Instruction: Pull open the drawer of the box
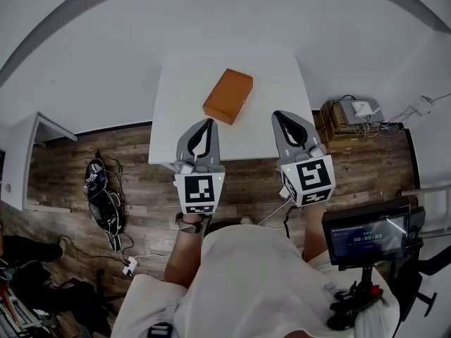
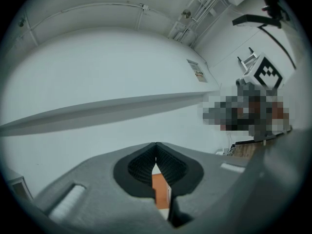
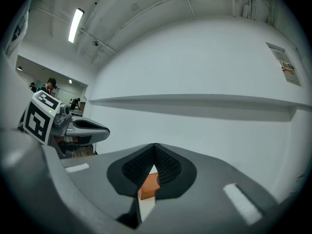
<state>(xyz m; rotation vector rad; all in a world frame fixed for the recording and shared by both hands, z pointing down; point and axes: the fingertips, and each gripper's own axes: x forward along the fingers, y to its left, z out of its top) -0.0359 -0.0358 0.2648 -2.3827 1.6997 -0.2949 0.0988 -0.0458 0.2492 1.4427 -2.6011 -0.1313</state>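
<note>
An orange-brown box (image 1: 228,95) lies flat on the white table (image 1: 183,90), turned at an angle, with no drawer pulled out that I can see. My left gripper (image 1: 207,124) hovers over the table's near edge, a little short of the box, jaws shut on nothing. My right gripper (image 1: 282,115) hangs to the right of the box, also shut and empty. Through the slit of the left gripper (image 2: 156,145) I see a strip of the box (image 2: 160,190). The right gripper (image 3: 155,146) shows the box (image 3: 148,186) the same way.
The table backs against a white wall. A brown cardboard box (image 1: 340,122) with a white device on it stands on the floor at the right. Cables and bags (image 1: 104,196) lie on the wooden floor at the left. A monitor (image 1: 366,236) is near my right side.
</note>
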